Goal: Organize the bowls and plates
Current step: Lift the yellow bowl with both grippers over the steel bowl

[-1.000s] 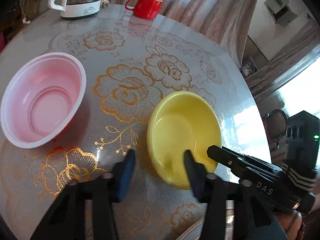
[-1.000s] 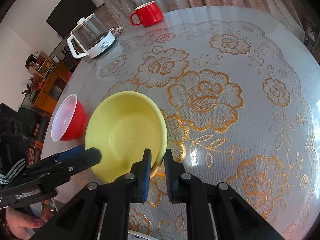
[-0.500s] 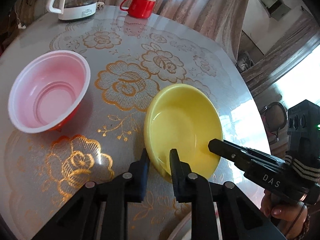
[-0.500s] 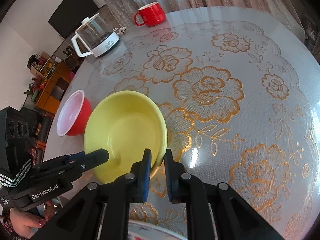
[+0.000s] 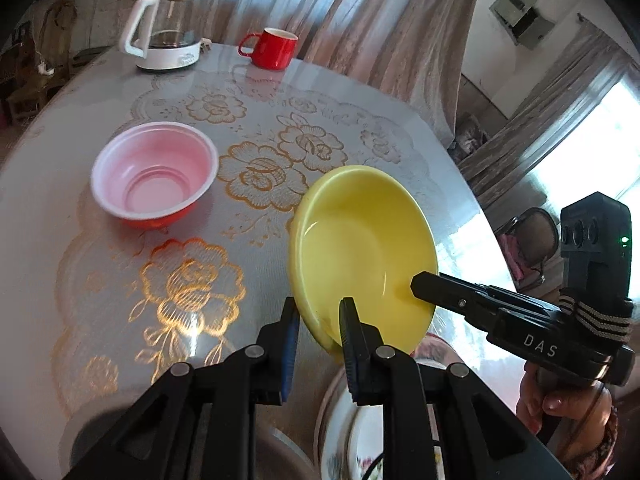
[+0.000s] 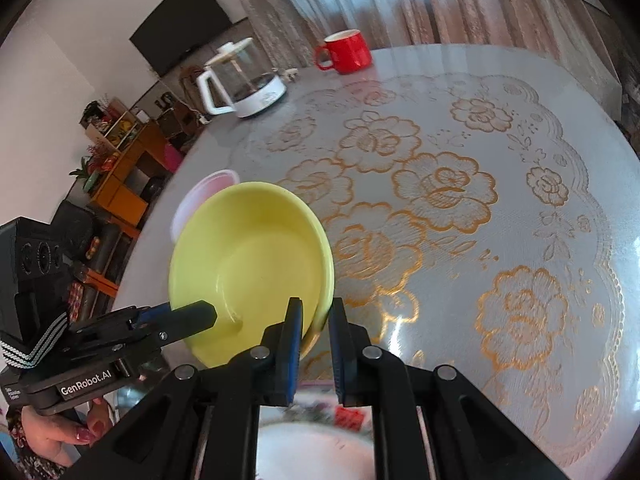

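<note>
A yellow bowl (image 5: 362, 252) is lifted above the table and tilted. My left gripper (image 5: 318, 322) is shut on its near left rim. My right gripper (image 6: 314, 320) is shut on its near right rim; the bowl fills the middle of the right wrist view (image 6: 250, 268). A red bowl with a white-pink inside (image 5: 154, 178) stands on the table to the left, partly hidden behind the yellow bowl in the right wrist view (image 6: 208, 188). A patterned white plate (image 5: 356, 432) lies below the grippers at the table's near edge.
A glass kettle on a white base (image 5: 168, 32) and a red mug (image 5: 272, 48) stand at the far edge of the round table with a gold-flowered cloth (image 6: 460, 208). Curtains hang behind. A shelf unit (image 6: 120, 168) stands to the left.
My left gripper has closed on the yellow bowl's rim. Both grippers have lifted the bowl off the table and drawn it nearer, over the patterned plate.
</note>
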`<state>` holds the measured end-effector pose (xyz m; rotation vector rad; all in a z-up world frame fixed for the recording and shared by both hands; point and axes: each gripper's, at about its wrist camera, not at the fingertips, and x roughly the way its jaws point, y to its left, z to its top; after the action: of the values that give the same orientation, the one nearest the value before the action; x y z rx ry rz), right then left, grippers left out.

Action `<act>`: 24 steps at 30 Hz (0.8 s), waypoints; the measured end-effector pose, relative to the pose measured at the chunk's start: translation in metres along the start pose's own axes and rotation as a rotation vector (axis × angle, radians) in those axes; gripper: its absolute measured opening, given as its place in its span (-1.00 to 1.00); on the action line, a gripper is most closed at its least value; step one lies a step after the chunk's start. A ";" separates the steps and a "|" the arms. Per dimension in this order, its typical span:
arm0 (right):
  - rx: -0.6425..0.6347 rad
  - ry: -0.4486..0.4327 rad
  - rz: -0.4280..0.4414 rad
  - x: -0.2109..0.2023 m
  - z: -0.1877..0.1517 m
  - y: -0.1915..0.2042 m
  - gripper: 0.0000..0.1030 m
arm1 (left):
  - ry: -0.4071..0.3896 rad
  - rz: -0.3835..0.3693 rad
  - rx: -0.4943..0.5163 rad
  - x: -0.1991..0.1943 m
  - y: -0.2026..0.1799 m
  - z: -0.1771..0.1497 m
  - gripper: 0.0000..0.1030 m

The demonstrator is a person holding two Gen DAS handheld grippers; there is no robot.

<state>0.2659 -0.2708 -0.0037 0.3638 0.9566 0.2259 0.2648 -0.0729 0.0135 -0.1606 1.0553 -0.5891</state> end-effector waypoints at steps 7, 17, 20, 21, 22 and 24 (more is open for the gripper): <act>-0.061 -0.022 0.036 -0.020 -0.022 0.038 -0.77 | -0.035 0.008 0.000 -0.042 0.008 -0.030 -0.60; -0.137 0.002 0.105 -0.025 -0.052 0.092 -0.77 | -0.044 0.019 -0.048 -0.078 0.037 -0.075 -0.60; -0.150 0.024 0.114 -0.018 -0.063 0.102 -0.77 | -0.043 0.029 -0.058 -0.084 0.047 -0.089 -0.60; -0.152 0.031 0.117 -0.015 -0.066 0.105 -0.77 | -0.042 0.032 -0.064 -0.086 0.049 -0.093 -0.60; -0.152 0.040 0.120 -0.013 -0.070 0.107 -0.77 | -0.041 0.035 -0.069 -0.087 0.052 -0.096 -0.60; -0.149 0.056 0.126 -0.007 -0.076 0.109 -0.77 | -0.039 0.038 -0.078 -0.089 0.057 -0.102 -0.60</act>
<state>0.1961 -0.1577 0.0057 0.2822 0.9660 0.4218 0.1673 0.0371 0.0092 -0.2189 1.0414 -0.5088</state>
